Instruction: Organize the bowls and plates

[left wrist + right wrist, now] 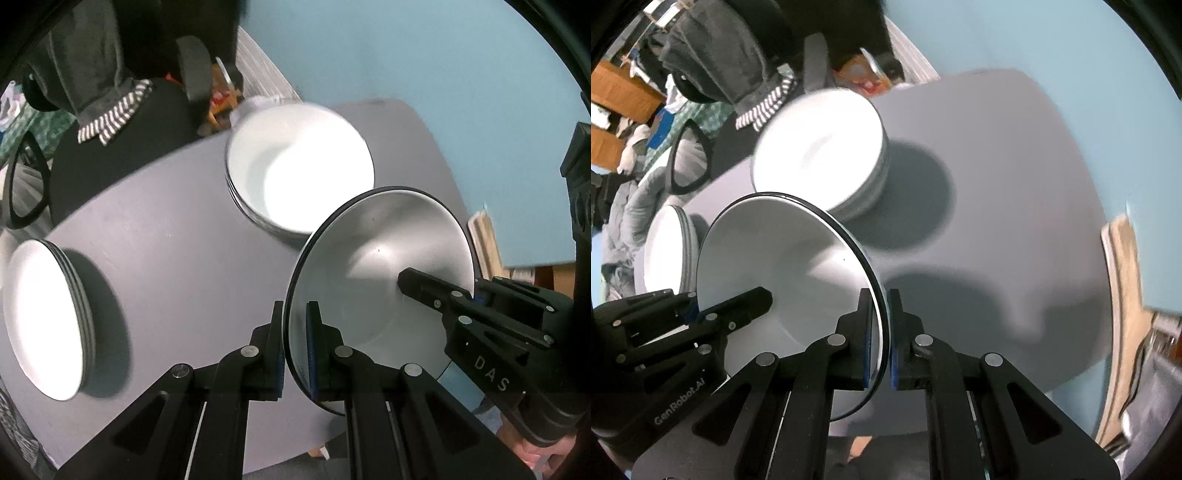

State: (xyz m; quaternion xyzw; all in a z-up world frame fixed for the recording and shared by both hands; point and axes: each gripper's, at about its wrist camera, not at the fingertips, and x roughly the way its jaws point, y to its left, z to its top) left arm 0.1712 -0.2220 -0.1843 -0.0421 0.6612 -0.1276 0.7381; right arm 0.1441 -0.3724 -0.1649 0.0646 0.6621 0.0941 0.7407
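The white bowl [380,266] with a dark rim is held clear of the grey surface [177,206], tilted steeply so that its opening faces sideways rather than up. Both tools grip it on opposite edges: the left gripper [295,347] has its jaws narrowed onto the rim at the bowl's 7 o'clock in the left wrist view, and the right gripper [884,339] has its jaws narrowed onto the rim at the bowl's 5 o'clock in the right wrist view.

The governing relation is bowl to stack. The stack of bowls [299,170] stands on the surface at 11 o'clock from the held bowl in the left view, close behind its upper rim. The stack of plates [48,317] sits well apart at 9 o'clock (not the matching pile).

Judgement: the carried bowl belongs on the bowl stack, and must be levelled, opening upward, before nesting. Neither arm is clearly nearer; both views are motion-blurred.
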